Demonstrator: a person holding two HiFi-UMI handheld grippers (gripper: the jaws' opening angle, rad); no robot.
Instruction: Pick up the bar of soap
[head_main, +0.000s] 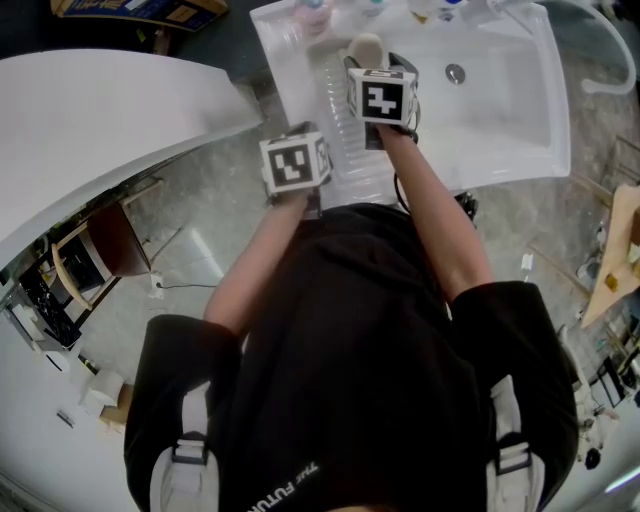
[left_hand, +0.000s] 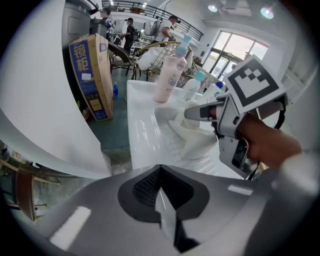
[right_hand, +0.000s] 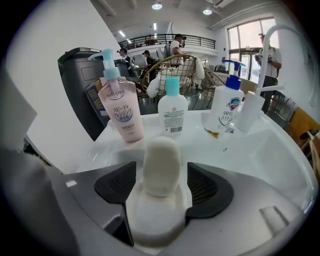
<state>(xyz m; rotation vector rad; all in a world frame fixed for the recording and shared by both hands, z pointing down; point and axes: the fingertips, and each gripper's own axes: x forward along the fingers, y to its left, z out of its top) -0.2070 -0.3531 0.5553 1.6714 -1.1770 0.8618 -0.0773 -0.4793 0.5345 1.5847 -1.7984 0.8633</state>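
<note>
Soap (right_hand: 161, 165) stands on its dish (right_hand: 150, 220) by the left edge of the sink (right_hand: 260, 150), between the wide-apart jaws of the right gripper (right_hand: 162, 185). It is probably hard and slippery, so pinch its flat sides. Left gripper (left_hand: 160, 192) is closed.

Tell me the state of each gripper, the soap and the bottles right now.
Bar of soap: resting on white dish, between the right jaws, ungripped.
Right gripper: jaws open.
Left gripper: jaws together, empty.
Pink pump bottle: upright.
Blue-pump bottle: upright.

Bar of soap (right_hand: 161, 165) between jaws of right gripper (right_hand: 162, 187): cream. Dish (right_hand: 155, 220) under it: white. Bottle (right_hand: 121, 112) beyond, left: pink, teal pump (right_hand: 107, 59). Pads (right_hand: 116, 186): black.
</note>
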